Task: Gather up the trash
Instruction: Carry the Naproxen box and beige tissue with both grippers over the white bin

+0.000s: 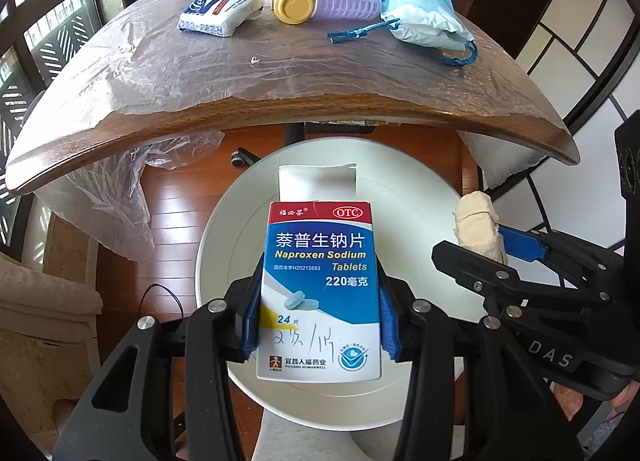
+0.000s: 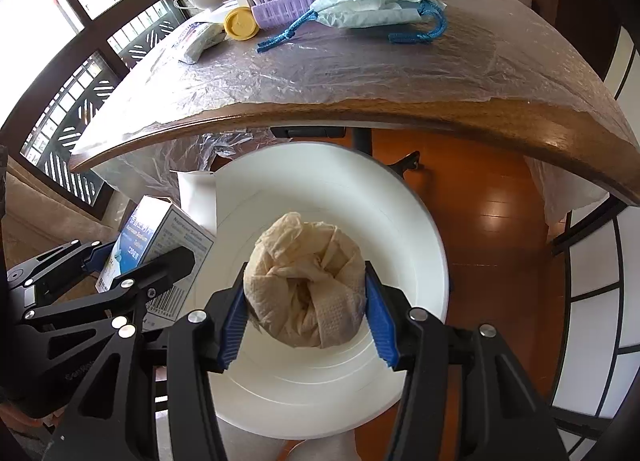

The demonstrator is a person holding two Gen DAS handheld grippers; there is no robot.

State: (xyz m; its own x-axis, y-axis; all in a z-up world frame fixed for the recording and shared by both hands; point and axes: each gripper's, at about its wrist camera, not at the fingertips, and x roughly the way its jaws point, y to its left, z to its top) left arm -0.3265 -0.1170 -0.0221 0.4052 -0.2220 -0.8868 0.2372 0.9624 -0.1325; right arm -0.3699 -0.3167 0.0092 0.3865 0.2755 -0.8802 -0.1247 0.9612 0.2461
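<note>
While the left tongs [image 1: 320, 325] are clamping a medicine box [image 1: 320, 289] printed "Naproxen Sodium Tablets", "OTC" and "24", its top flap is standing open over the white bin [image 1: 224, 229] below them. Just right of them, the right tongs [image 2: 306, 313] are gripping a crumpled beige paper wad [image 2: 306, 281] above the same bin. Beyond both, the desk [image 1: 280, 101] is carrying a light-blue drawstring bag [image 1: 424, 17].

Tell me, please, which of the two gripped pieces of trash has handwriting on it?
The blue-and-white cardboard medicine box in the left gripper; the crumpled beige paper towel in the right gripper is unmarked.
</note>
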